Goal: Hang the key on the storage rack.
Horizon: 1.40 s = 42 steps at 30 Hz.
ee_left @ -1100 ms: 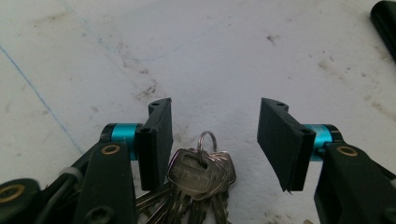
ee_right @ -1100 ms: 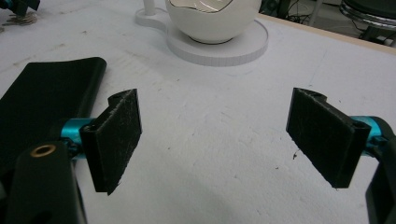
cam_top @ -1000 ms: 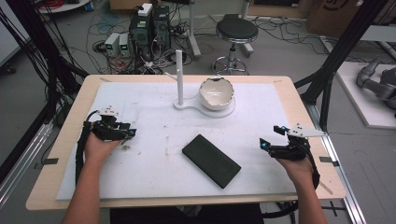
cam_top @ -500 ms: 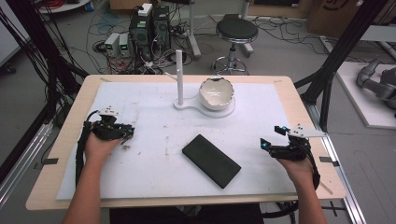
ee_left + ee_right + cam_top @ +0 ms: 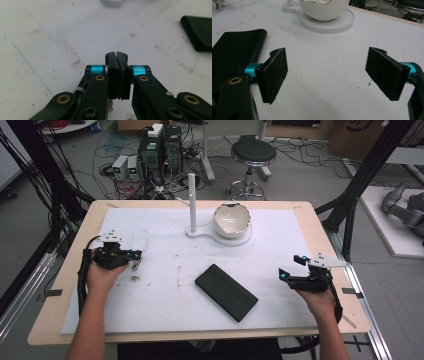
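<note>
At the left of the white mat (image 5: 165, 310), a hand holds my left gripper (image 5: 136, 262) low over the surface. Its jaws have just been closing and now meet, with nothing between them (image 5: 116, 53). My right gripper (image 5: 290, 267) rests at the right side of the mat. The jaws stand wide apart over bare mat (image 5: 328, 72). A flat black slab (image 5: 226, 292) lies at an angle in the middle, between the two grippers. It is at the upper right of the left gripper view (image 5: 198, 32) and at the left of the right gripper view (image 5: 234, 50).
A white bowl (image 5: 231, 219) sits on a white base at the far middle, beside an upright white post (image 5: 192, 202). The bowl is ahead of my right gripper (image 5: 324, 10). The wooden table edge (image 5: 65, 270) frames the mat. Small dark specks mark the mat near my left gripper.
My left gripper's jaws have come together. Neither hand has shifted noticeably, and the right gripper stays open.
</note>
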Tool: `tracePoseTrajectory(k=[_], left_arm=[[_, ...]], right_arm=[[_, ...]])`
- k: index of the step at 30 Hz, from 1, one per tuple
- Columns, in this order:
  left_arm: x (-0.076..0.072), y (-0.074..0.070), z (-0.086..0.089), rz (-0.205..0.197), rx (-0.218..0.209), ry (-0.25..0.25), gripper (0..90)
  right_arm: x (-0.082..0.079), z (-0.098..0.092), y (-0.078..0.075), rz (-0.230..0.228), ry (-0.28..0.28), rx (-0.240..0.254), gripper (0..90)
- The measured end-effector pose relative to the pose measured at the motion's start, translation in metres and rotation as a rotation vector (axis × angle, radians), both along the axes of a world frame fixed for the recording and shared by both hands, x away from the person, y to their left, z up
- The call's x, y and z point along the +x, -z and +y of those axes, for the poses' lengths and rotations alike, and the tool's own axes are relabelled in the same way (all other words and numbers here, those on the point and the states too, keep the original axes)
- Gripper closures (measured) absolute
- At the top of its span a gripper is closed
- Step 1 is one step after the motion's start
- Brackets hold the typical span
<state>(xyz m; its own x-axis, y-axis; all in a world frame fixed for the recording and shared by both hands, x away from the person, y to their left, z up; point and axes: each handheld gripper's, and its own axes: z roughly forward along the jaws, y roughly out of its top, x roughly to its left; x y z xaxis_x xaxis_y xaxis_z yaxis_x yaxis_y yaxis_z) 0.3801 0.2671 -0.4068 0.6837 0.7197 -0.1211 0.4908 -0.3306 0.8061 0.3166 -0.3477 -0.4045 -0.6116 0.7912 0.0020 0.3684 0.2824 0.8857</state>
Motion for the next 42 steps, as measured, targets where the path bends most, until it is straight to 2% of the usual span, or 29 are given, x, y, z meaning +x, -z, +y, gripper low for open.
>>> tracePoseTrajectory(k=[2, 3, 4, 5, 6, 7, 8, 12, 16, 17, 24, 25, 27, 34, 36, 38, 42], left_arm=[[-0.003, -0.013, -0.001, -0.022, -0.015, 0.005, 88.0], [-0.006, -0.026, -0.004, -0.047, -0.032, 0.031, 88.0], [-0.007, -0.033, -0.007, -0.063, -0.042, 0.045, 88.0], [-0.007, -0.033, -0.007, -0.063, -0.042, 0.045, 88.0], [-0.008, -0.039, -0.01, -0.073, -0.05, 0.059, 88.0], [-0.01, -0.053, -0.018, -0.094, -0.055, 0.089, 88.0], [-0.01, -0.053, -0.018, -0.094, -0.055, 0.089, 88.0], [-0.009, -0.079, -0.038, -0.134, -0.064, 0.152, 88.0], [-0.001, -0.101, -0.059, -0.141, -0.063, 0.206, 88.0], [0.003, -0.107, -0.066, -0.146, -0.051, 0.215, 88.0], [0.024, -0.133, -0.099, -0.171, -0.058, 0.258, 88.0], [0.03, -0.14, -0.108, -0.178, -0.047, 0.272, 88.0], [0.033, -0.143, -0.111, -0.183, -0.045, 0.276, 88.0], [0.059, -0.159, -0.129, -0.176, -0.043, 0.295, 88.0], [0.064, -0.162, -0.132, -0.19, -0.036, 0.286, 88.0], [0.07, -0.165, -0.133, -0.188, -0.048, 0.285, 88.1], [0.083, -0.17, -0.137, -0.188, -0.04, 0.276, 88.1]], right_arm=[[0.0, 0.0, 0.0, 0.0, -0.001, -0.001, 18.5], [0.0, 0.0, 0.0, -0.003, -0.004, -0.003, 18.5], [0.0, 0.0, 0.0, -0.002, -0.003, -0.002, 18.5], [0.0, 0.0, 0.0, -0.002, -0.003, -0.002, 18.5], [0.0, 0.0, 0.0, 0.001, -0.003, 0.0, 18.5], [0.0, 0.0, 0.0, -0.001, -0.002, 0.002, 18.5], [0.0, 0.0, 0.0, 0.001, -0.001, 0.005, 18.5], [-0.001, -0.001, 0.0, 0.0, 0.001, 0.013, 18.5], [-0.001, -0.001, 0.0, -0.003, -0.002, 0.01, 18.5], [-0.001, 0.0, -0.001, -0.005, -0.002, 0.005, 18.5], [-0.001, 0.005, 0.0, -0.003, -0.014, -0.007, 18.5], [-0.001, 0.006, 0.0, 0.002, -0.015, -0.008, 18.5], [0.0, 0.005, 0.001, 0.0, -0.015, -0.013, 18.5], [-0.001, 0.003, 0.001, 0.001, -0.008, -0.004, 18.5], [-0.001, 0.002, 0.002, 0.001, -0.007, -0.003, 18.5], [-0.001, 0.002, 0.003, 0.008, -0.004, -0.004, 18.5], [-0.001, 0.002, 0.003, 0.009, -0.006, -0.007, 18.5]])
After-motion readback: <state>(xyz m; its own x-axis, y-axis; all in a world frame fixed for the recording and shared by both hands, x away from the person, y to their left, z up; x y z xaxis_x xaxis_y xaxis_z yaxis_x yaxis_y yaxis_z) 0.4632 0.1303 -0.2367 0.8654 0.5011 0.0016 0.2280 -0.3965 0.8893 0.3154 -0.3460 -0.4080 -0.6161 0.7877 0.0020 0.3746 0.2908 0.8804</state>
